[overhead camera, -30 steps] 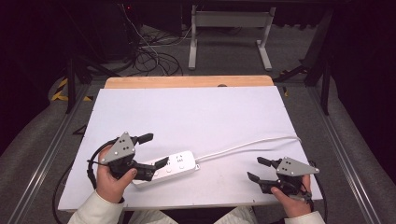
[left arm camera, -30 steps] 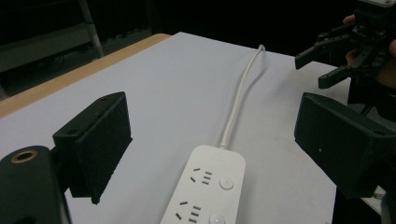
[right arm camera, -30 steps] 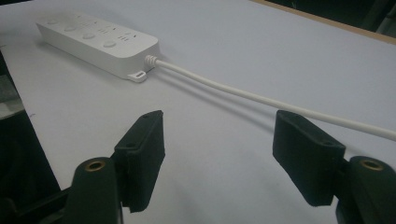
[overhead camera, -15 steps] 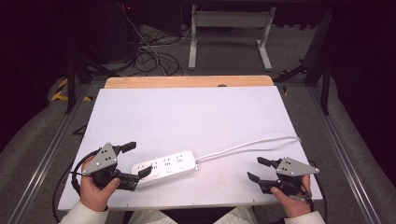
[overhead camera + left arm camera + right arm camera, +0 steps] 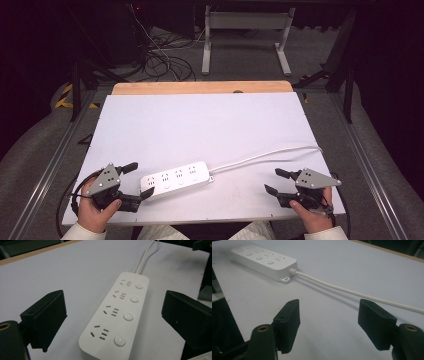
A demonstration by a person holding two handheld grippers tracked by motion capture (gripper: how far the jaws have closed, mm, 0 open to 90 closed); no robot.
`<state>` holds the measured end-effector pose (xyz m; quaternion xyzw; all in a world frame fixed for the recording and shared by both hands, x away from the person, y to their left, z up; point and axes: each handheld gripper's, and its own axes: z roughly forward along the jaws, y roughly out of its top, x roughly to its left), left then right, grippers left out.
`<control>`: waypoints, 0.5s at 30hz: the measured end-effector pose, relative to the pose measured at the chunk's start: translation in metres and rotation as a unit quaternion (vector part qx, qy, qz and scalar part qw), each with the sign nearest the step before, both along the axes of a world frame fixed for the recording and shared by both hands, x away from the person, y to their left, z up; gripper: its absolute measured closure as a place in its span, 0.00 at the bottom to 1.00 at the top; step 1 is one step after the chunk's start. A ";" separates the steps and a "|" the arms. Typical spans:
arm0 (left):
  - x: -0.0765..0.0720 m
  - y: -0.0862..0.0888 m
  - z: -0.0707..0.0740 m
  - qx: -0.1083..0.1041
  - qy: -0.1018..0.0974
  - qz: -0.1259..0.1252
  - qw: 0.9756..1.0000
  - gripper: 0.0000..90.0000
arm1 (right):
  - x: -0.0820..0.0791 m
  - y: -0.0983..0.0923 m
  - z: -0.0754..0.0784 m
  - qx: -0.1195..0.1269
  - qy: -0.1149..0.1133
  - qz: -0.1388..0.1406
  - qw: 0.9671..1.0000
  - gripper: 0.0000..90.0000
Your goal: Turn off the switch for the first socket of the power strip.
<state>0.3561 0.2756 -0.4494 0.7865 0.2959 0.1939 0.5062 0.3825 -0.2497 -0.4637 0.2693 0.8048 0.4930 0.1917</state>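
dark floor and tangled cables lie behind a white table (image 5: 200, 120) with a wooden far edge.

at the near left corner the left gripper (image 5: 135, 181) sits low by the table edge, jaws spread wide and holding nothing. a second ago it was over the near end of the strip (image 5: 175, 179); now it has drawn back toward the person, so that the strip lies free just ahead of it. in the left gripper view the strip (image 5: 117, 317) lies flat between the two open jaws, four sockets up, each with a round button.

from the strip's far end the cord (image 5: 265, 155) curves right to the table's right edge. at the near right corner the right gripper (image 5: 274, 181) has not moved, jaws also open and empty, well apart from the strip and pointed toward the cord (image 5: 352, 291).

i judge the pull-back as a release or a fresh line-up, with nothing gripped yet.
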 end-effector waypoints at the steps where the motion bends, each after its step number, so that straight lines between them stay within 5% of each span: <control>1: 0.000 0.000 -0.001 0.004 0.000 0.007 1.000 0.07 | 0.000 0.000 0.000 0.000 0.000 0.000 1.000 0.38; 12: -0.004 0.007 -0.019 -0.016 0.019 0.009 1.000 0.08 | 0.000 -0.001 0.000 0.000 0.001 -0.001 1.000 0.38; 15: -0.006 0.007 -0.026 0.004 0.013 0.014 1.000 0.08 | 0.000 -0.001 0.000 0.000 0.001 -0.001 1.000 0.38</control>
